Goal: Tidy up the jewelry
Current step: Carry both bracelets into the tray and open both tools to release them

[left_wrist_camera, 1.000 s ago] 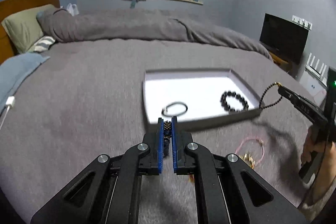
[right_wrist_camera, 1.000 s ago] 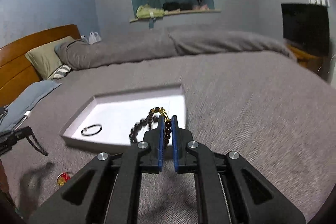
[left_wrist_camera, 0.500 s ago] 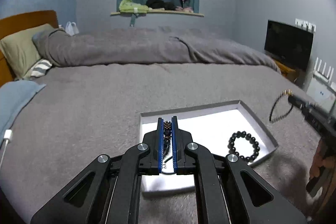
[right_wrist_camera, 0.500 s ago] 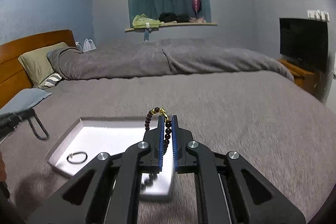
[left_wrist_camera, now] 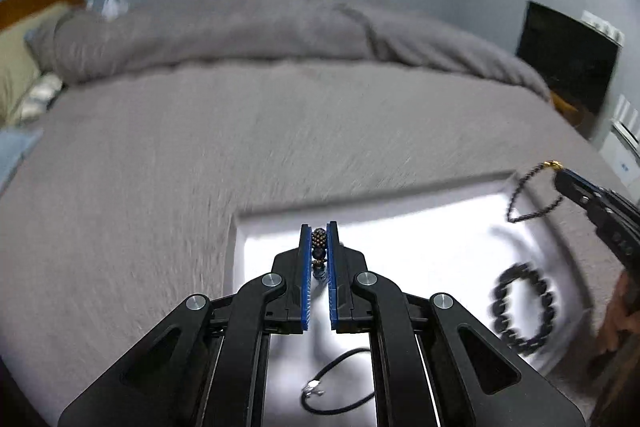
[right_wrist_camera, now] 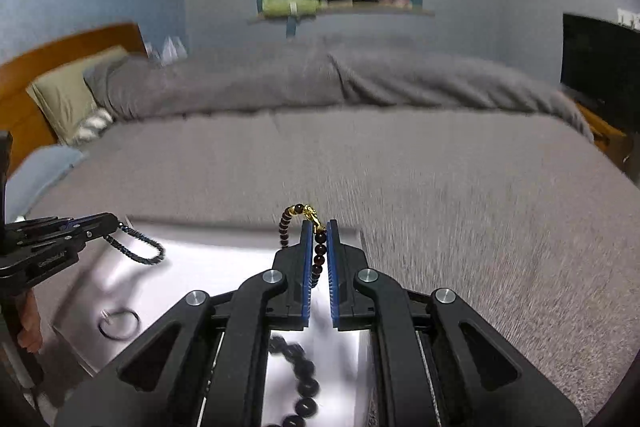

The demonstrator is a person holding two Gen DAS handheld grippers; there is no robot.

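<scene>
Both over the white tray (left_wrist_camera: 400, 223). My left gripper (left_wrist_camera: 319, 235) clamps a studded bracelet (left_wrist_camera: 318, 237); my right gripper (right_wrist_camera: 319, 233) pinches a brown bead bracelet (right_wrist_camera: 320, 238). Below the fingers: black bead bracelet (left_wrist_camera: 520, 311) and cord loop (left_wrist_camera: 340, 383) already in. Two left to drop.

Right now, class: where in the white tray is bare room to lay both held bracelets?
In the white tray, bare floor lies between the black bead bracelet and the left tongs, toward the far wall. The near edge is crowded by the black cord loop.
</scene>
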